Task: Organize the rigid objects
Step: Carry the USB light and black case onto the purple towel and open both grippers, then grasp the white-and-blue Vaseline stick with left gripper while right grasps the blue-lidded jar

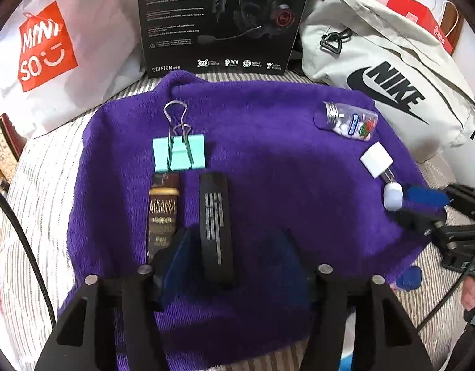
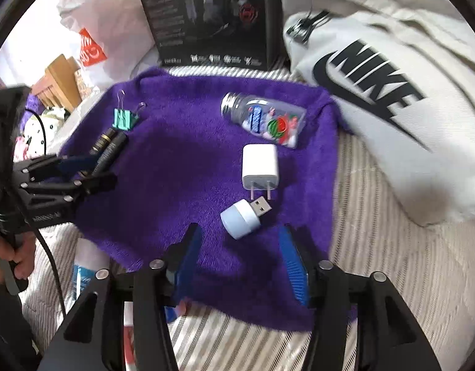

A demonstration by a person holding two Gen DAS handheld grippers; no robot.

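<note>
We see a striped grey-and-white bed cover (image 1: 36,204) carrying a fuzzy purple towel (image 1: 268,160), with a black headset box (image 1: 219,21), a white shopping bag with a red logo (image 1: 46,46) and a pale grey sports bag with black lettering (image 1: 388,77) standing along the towel's far edge.

The right wrist view is blurred, so we can only guess that the clear plastic bottle with a silver cap (image 2: 263,119), lying on its side near the towel's far right corner, holds small white pieces. The near end of the black flat bar with grey printed stripes (image 1: 214,225) fades into shadow.

The left gripper (image 1: 234,259) has its blue-padded fingers spread wide, and the black bar lies between them, nearer the left finger, which it may touch. Just left of the bar lies a dark brown tube with gold lettering (image 1: 161,216), and beyond both sits a mint green binder clip with wire handles (image 1: 178,151).

The right gripper (image 2: 240,266) is also spread apart and holds nothing. Just ahead of its fingers lies a small pale blue USB light (image 2: 242,218), and beyond that a white plug adapter with two prongs (image 2: 259,167), near the towel's right edge.
</note>
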